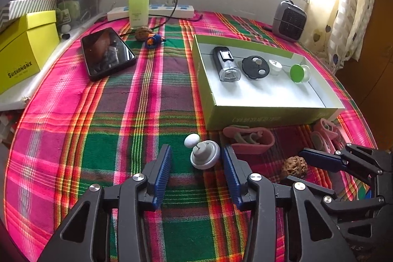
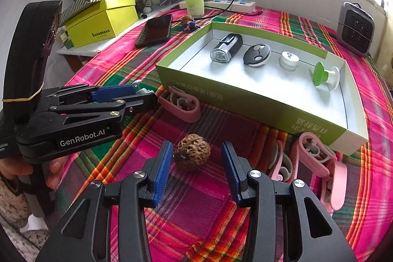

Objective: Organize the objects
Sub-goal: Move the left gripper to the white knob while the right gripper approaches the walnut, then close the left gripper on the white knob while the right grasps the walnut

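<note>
Tongs, both pairs spread wide, gripping nothing: my left gripper (image 1: 196, 171) straddles white-and-grey domed plastic stopper (image 1: 204, 156); my right gripper (image 2: 195, 170) straddles brown wrinkled walnut (image 2: 192, 151). Green cardboard tray (image 2: 258, 104) beyond, far right, awaiting both.

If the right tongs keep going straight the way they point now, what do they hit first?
Most likely the walnut, sitting on the cloth between the open right tongs; the green tray lies beyond it.
</note>
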Available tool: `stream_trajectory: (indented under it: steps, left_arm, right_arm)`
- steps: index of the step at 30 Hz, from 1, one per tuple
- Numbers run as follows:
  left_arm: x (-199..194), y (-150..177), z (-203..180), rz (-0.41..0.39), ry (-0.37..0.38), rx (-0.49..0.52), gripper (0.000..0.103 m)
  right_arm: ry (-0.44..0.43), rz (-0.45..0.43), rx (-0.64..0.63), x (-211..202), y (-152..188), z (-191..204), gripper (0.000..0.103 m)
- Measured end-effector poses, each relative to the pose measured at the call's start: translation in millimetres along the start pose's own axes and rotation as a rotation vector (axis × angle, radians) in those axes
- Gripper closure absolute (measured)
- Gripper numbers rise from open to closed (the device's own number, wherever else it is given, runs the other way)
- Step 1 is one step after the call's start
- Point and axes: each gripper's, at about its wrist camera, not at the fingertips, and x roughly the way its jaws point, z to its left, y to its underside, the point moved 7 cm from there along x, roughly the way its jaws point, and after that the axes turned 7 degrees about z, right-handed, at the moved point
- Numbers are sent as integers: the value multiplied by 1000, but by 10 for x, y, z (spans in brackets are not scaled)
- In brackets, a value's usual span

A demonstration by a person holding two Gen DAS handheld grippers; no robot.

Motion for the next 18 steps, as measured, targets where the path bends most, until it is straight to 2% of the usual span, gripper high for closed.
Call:
stream_trajectory:
  steps: [10,18]
  left_arm:
    - [14,-14,34,-4,13,-2,74]
    - [12,-15,30,-4,14,-2,75]
  right_arm:
    - [17,7,-13,31,-6,30,60]
    - [20,4,-5,20,-15,23,61]
